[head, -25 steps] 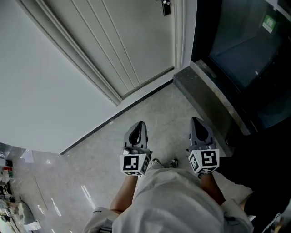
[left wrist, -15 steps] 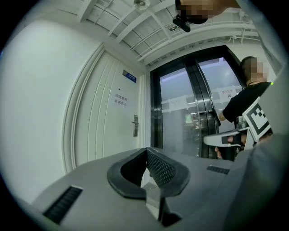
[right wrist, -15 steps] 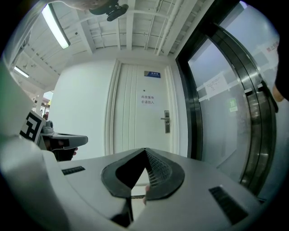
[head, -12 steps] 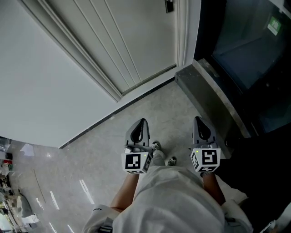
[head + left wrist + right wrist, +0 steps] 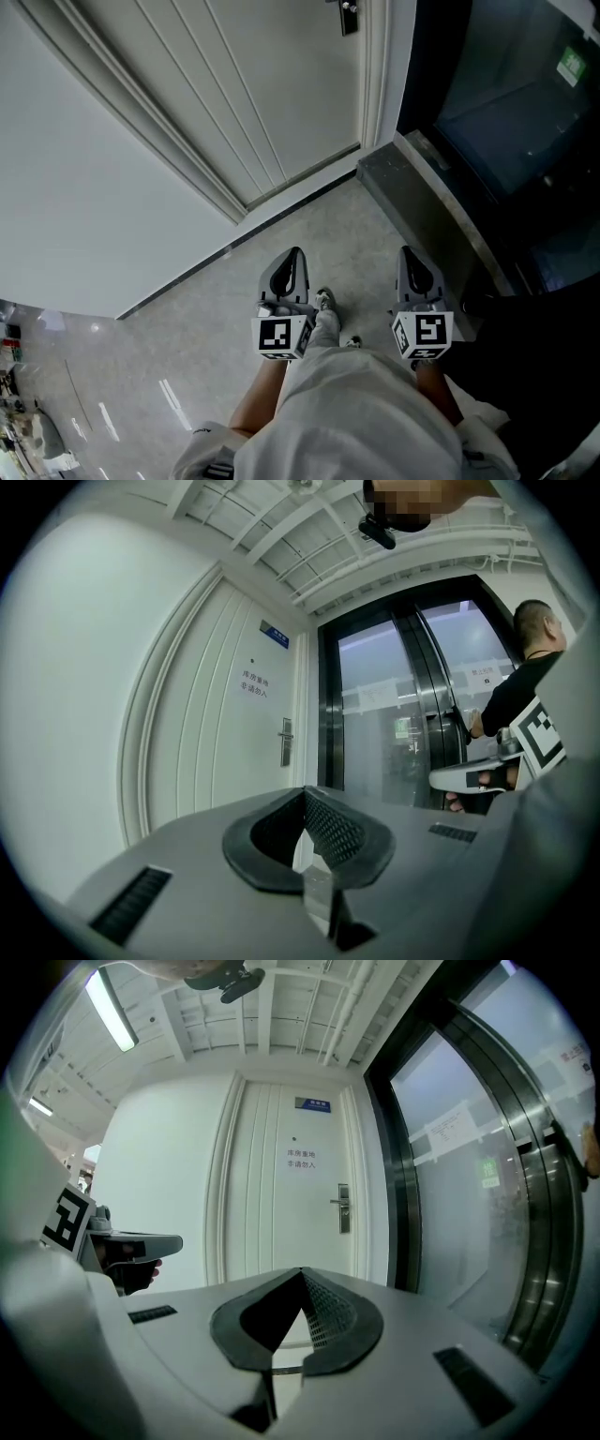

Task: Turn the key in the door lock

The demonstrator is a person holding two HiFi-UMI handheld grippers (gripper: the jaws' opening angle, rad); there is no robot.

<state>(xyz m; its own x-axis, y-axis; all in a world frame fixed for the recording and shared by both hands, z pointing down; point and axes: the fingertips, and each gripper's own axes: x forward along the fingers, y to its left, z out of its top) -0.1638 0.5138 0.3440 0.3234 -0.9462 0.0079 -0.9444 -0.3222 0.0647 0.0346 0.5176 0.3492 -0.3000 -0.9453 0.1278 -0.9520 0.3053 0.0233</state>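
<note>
Facing a white grooved door (image 5: 281, 1213), left tongs (image 5: 305, 792) and right tongs (image 5: 302, 1272) meet tip-to-tip, empty

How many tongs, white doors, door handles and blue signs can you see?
Tongs: 2 (left tongs, right tongs)
White door: 1
Door handle: 1
Blue sign: 1
Total: 5

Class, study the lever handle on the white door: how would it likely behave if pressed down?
The handle looks like smooth metal, so probably stiff and rather slippery. It juts sideways from a tall plate, so it would likely pivot down, not slide. Being fixed to the door, it should not lift away.
</note>
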